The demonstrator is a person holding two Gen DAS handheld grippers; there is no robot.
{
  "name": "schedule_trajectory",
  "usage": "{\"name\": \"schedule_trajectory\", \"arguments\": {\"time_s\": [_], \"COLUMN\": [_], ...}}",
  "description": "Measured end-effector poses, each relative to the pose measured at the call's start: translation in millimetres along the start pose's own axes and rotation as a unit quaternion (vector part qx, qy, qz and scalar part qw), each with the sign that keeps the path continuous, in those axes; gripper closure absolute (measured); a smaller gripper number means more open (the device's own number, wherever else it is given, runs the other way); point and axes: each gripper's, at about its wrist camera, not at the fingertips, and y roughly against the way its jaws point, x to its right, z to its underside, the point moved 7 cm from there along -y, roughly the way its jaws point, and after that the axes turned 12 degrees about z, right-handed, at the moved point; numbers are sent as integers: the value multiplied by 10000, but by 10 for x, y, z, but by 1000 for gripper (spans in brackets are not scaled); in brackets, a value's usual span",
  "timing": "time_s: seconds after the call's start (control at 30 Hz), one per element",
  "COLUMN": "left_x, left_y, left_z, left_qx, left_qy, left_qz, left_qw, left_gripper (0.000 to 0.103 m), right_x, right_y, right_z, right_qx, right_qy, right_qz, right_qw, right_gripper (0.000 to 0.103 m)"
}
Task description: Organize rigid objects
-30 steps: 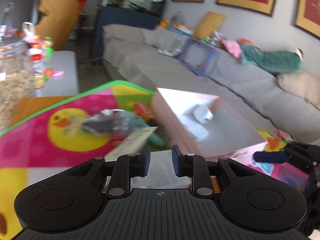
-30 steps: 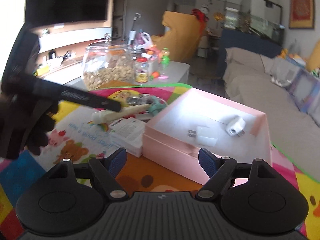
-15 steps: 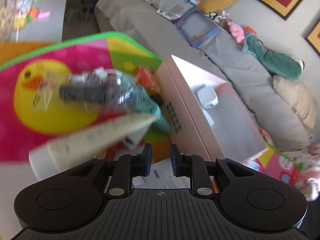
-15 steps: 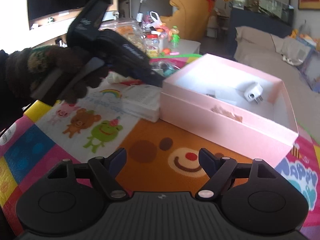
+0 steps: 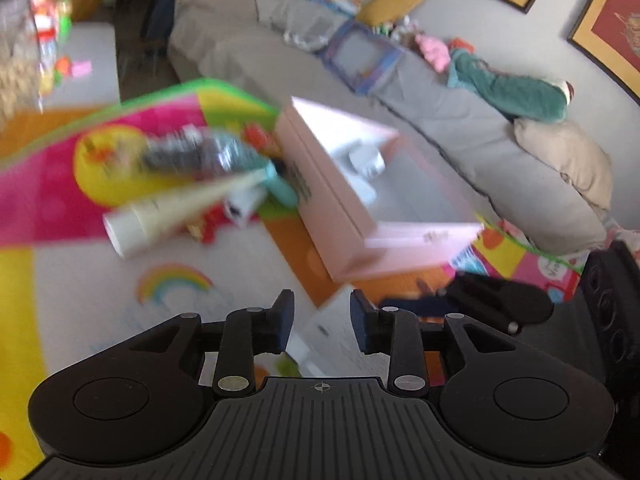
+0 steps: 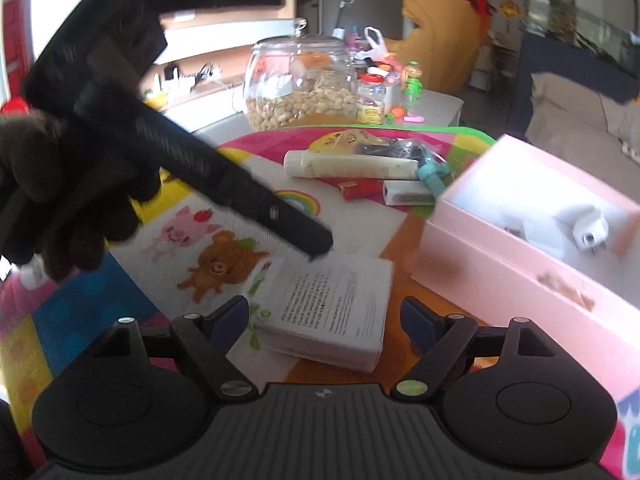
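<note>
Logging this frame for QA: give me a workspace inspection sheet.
Surface: colourful play mat with cartoon animals.
Job's things: open pink box with a white plug adapter inside; white printed box flat on the mat; cream tube lying beside a small white box.
Clutter: bagged dark items, teal item, red packet.
Tongs: left tongs have just been opening, over the white printed box, nothing gripped; right tongs open, empty.
Cables: nothing seen.
Surroundings: peanut jar, grey sofa.

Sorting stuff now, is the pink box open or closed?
Open: the pink box has no lid on, and a white plug adapter lies inside.
</note>
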Motion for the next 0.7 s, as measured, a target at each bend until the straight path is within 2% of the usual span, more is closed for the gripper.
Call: {"name": "schedule_trajectory", "arguments": {"time_s": [0.13, 0.23, 0.33, 0.47, 0.57, 0.63, 0.7], "left_x": [-110, -289, -485, -781, -877, -800, -659], "left_y": [242, 270, 217, 127, 42, -34, -100], "left_z": [-279, -465, -604, -653, -525, -408, -299], "left_qx": [756, 1121, 1271, 1183, 779, 437, 34], "left_qy": [-487, -458, -328, 174, 406, 209, -311], "left_qz": [-817, -1074, -1258, -1170, -778, -598, -717], "left_qw": [9926, 9868, 9833, 9859, 9931, 9970, 9969], "left_gripper": [69, 69, 69, 69, 69, 69, 69], "right_x": [-1, 8, 52, 218, 405, 531, 645], "right_y": [-65, -120, -89, 46, 194, 290, 362], "right_z": [13, 17, 23, 127, 300, 422, 509], "right_qx": [-168, -217, -213, -219, -294, -344, -411], "right_qy": [-180, -408, -547, -676, -953, -1082, -1170], "right_qz": [-223, -225, -144, 147, 352, 514, 661], "right_qw": [9994, 9987, 9982, 9974, 9944, 9922, 9901], "right_gripper": [20, 20, 29, 35, 35, 35, 35]}}
